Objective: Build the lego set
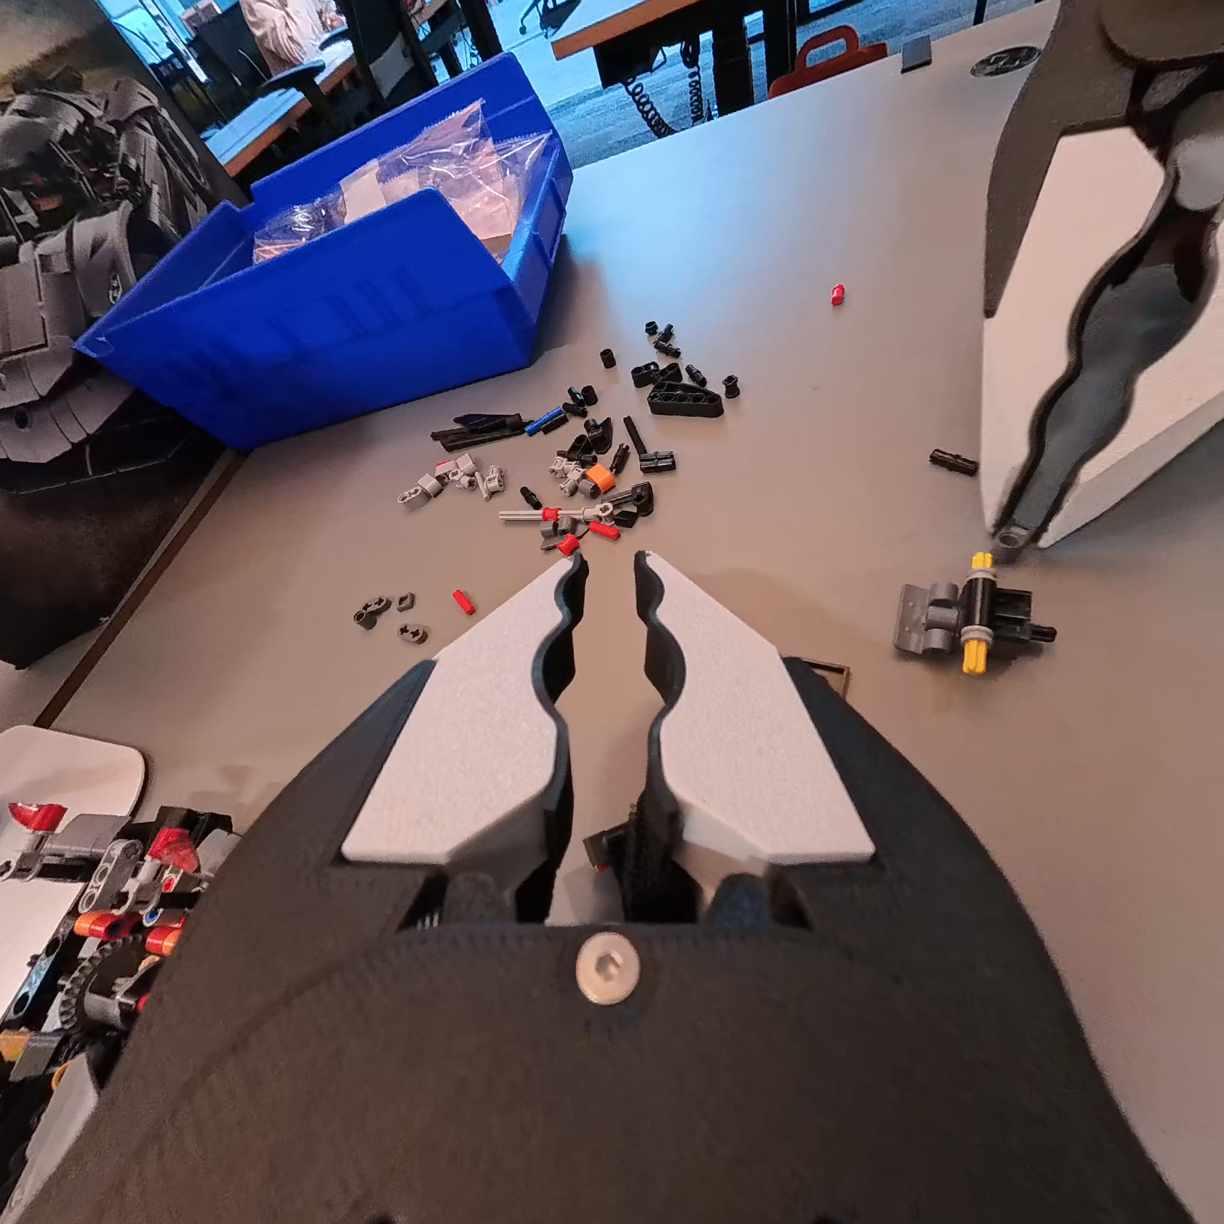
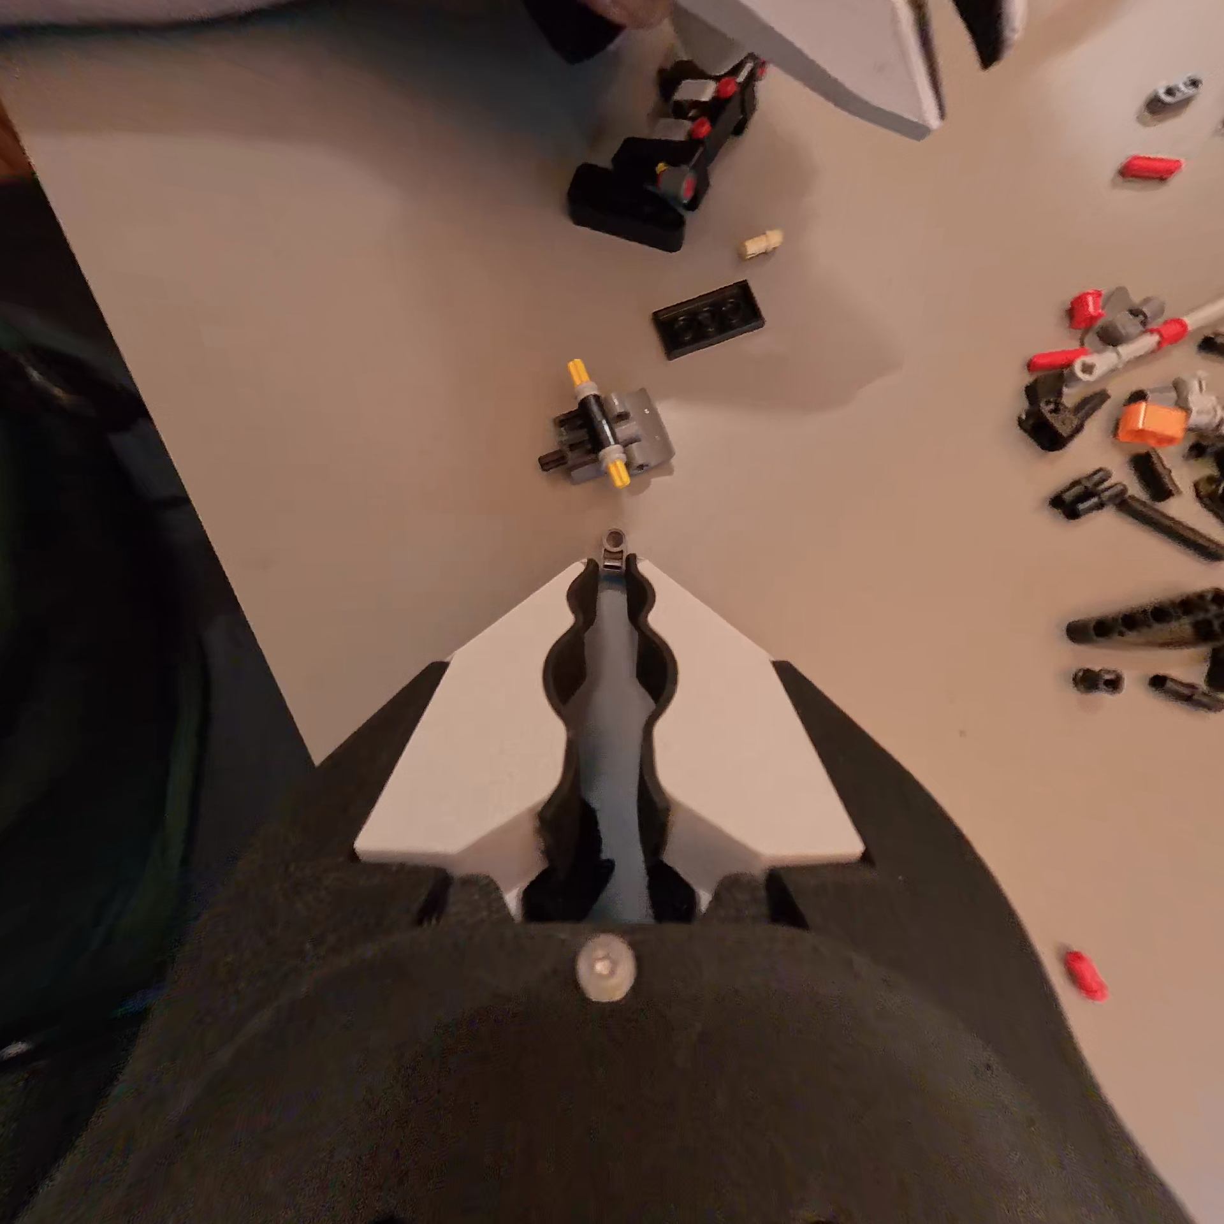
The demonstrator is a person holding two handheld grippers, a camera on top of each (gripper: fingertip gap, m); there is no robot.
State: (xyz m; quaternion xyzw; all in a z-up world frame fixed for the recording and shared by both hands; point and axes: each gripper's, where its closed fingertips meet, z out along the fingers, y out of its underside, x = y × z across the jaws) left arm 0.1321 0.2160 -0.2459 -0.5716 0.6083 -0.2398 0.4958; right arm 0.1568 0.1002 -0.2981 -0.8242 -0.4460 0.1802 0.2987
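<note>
A small assembly of grey and black pieces on a yellow axle (image 1: 972, 617) lies on the grey table; it also shows in the right wrist view (image 2: 606, 432). My right gripper (image 2: 613, 560) is shut on a small grey connector (image 2: 614, 546) and holds it just short of the axle's yellow end; it shows in the left wrist view (image 1: 1012, 535) too. My left gripper (image 1: 609, 561) is open and empty, above the table to the left of the assembly. A pile of loose black, grey and red pieces (image 1: 583, 457) lies ahead of it.
A blue bin (image 1: 344, 311) with clear bags stands at the back left beside the set's box (image 1: 73, 278). A larger built section (image 1: 106, 914) sits at the near left. A black plate (image 2: 709, 319), a tan pin (image 2: 760, 244) and another sub-build (image 2: 669, 165) lie beyond the assembly. Across from one pair of fingers to the other is roughly 12 cm. The tan pin (image 2: 760, 244) is closer to my left gripper, around 5 cm from its tips; the right tips are 11 cm off.
</note>
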